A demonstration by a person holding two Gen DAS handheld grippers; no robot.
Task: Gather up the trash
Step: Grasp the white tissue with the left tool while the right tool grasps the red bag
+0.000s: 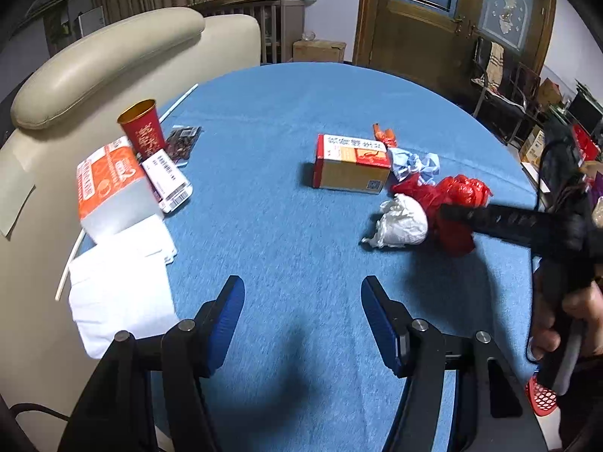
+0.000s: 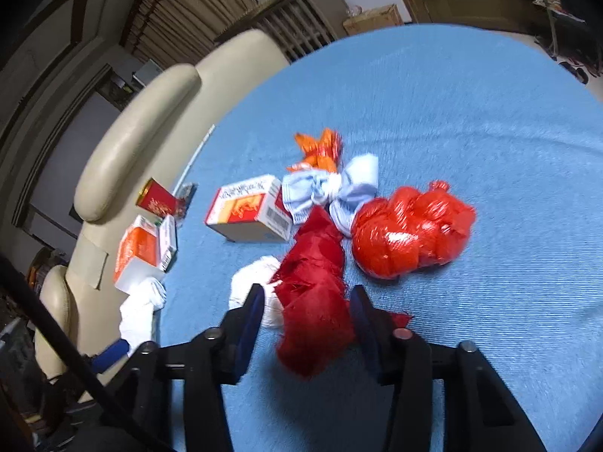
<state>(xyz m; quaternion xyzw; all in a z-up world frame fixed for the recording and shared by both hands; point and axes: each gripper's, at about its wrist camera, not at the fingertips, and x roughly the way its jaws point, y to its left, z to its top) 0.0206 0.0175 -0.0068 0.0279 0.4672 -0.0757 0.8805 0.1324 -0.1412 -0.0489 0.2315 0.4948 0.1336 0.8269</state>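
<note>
Right gripper (image 2: pixel 305 320): spread wide, straddling the dark red rag (image 2: pixel 312 301), not yet clamped.
Rag axis: lies along the fingers, toward the table's (image 2: pixel 471 113) far edge.
Left gripper (image 1: pixel 301 320): open, empty (farther off).

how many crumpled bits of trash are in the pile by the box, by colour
red: 2, the cloth between the right gripper's fingers and the plastic bag
white: 1, a paper wad
blue and white: 1, a wad
orange: 1, a wrapper
total: 5
</note>
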